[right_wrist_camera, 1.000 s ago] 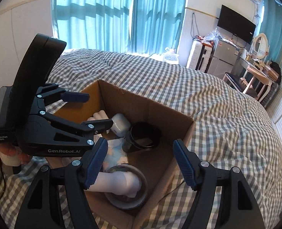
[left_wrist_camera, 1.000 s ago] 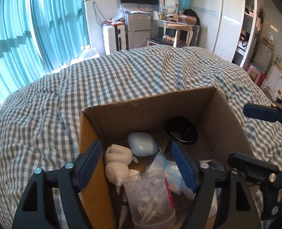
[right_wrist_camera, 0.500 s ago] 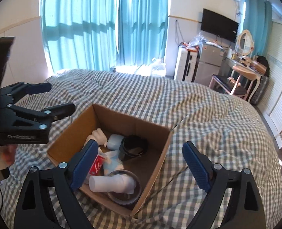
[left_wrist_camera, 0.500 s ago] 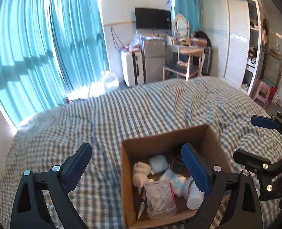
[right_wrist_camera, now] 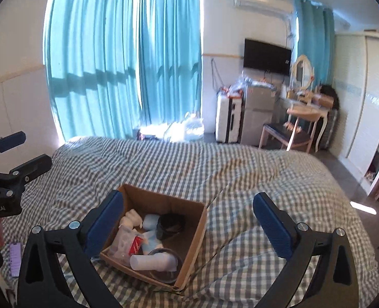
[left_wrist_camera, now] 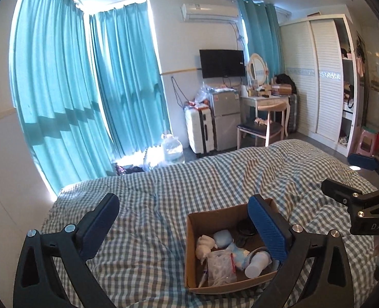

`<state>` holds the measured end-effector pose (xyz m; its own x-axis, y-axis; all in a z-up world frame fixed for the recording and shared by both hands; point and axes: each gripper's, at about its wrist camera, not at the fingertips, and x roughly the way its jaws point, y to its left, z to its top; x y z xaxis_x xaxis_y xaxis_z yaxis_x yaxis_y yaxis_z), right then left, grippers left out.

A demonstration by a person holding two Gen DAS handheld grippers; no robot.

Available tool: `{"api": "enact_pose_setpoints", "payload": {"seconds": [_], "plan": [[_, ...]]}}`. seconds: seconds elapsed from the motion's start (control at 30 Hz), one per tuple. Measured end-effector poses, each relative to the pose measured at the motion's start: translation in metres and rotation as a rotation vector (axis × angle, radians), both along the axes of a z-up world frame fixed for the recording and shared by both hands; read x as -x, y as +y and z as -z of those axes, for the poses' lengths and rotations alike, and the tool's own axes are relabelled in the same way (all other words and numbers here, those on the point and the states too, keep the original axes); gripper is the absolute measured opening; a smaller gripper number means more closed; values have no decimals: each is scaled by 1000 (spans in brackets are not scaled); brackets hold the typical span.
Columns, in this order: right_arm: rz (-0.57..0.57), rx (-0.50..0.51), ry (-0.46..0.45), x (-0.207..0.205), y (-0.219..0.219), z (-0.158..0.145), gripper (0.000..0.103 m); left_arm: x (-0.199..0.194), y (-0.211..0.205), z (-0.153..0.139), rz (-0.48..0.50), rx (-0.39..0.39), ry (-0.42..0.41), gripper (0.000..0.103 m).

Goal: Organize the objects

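An open cardboard box [left_wrist_camera: 192, 251] [right_wrist_camera: 197, 228] sits on the checked bed. It holds white figures [left_wrist_camera: 204, 243], a pale blue case [left_wrist_camera: 222, 238], a black round tin [right_wrist_camera: 171, 225], a clear bag of white bits [left_wrist_camera: 219, 267] and a white bottle lying in a bowl [right_wrist_camera: 152, 261]. My left gripper [left_wrist_camera: 183, 228] is open and empty, raised above and behind the box. My right gripper [right_wrist_camera: 188, 223] is open and empty, also high above the box. Each gripper shows in the other's view, the right one in the left wrist view [left_wrist_camera: 353, 179] and the left one in the right wrist view [right_wrist_camera: 17, 151].
The blue-and-white checked quilt [left_wrist_camera: 148, 205] covers the whole bed. A purple phone [right_wrist_camera: 15, 259] lies at the bed's left edge. Teal curtains [left_wrist_camera: 68, 107], a white suitcase [left_wrist_camera: 199, 129], a small fridge [left_wrist_camera: 226, 120], a dressing table with chair [left_wrist_camera: 263, 125] and a wardrobe [left_wrist_camera: 322, 77] stand beyond.
Both grippers have pulled up and back from the box, which now looks much smaller. Both stayed open and empty. The box contents have not moved.
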<state>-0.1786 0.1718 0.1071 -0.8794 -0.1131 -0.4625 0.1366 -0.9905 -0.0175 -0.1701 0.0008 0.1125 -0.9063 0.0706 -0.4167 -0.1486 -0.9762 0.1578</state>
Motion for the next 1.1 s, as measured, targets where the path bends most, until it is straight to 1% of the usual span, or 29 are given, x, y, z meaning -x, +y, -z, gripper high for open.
{"api": "enact_pose_setpoints", "payload": {"seconds": [0.1, 0.2, 0.3, 0.33, 0.4, 0.47, 0.5, 0.53, 0.63, 0.7, 0.77, 0.83, 0.9, 0.97, 1.03, 1.1], "plan": [[-11, 23, 64, -24, 2, -13, 102, -20, 0, -12, -20, -6, 51, 103], [-6, 59, 128, -47, 5, -30, 102, -39, 0, -21, -17, -20, 93, 103], [-3, 102, 227, -74, 11, -45, 102, -60, -1, -27, -21, -37, 147, 103], [0, 108, 268, -84, 13, -48, 102, -68, -2, -27, -32, -50, 176, 103], [20, 98, 298, -95, 15, -47, 103, -78, -5, -25, -65, -85, 198, 103], [33, 64, 276, -98, 16, -34, 103, -84, -10, -16, -73, -133, 182, 103], [31, 49, 254, -97, 15, -26, 103, -84, -11, -12, -76, -143, 177, 103], [27, 33, 209, -94, 15, -14, 103, -87, -14, -5, -93, -158, 179, 103], [30, 42, 133, -84, 16, 19, 103, -89, -17, 15, -128, -171, 184, 103], [36, 45, 123, -81, 16, 33, 103, -88, -16, 28, -132, -155, 169, 103], [32, 46, 102, -80, 16, 46, 103, -85, -15, 45, -149, -130, 136, 103], [27, 33, 120, -84, 14, 53, 103, -81, -14, 64, -168, -110, 88, 103], [29, 20, 128, -86, 13, 59, 103, -81, -14, 78, -169, -111, 58, 103], [26, 29, 123, -86, 14, 66, 103, -83, -14, 92, -164, -117, 34, 103], [33, 48, 126, -86, 17, 71, 103, -83, -13, 102, -161, -116, 16, 103], [42, 59, 118, -84, 20, 75, 103, -82, -12, 106, -152, -124, -1, 103]]}}
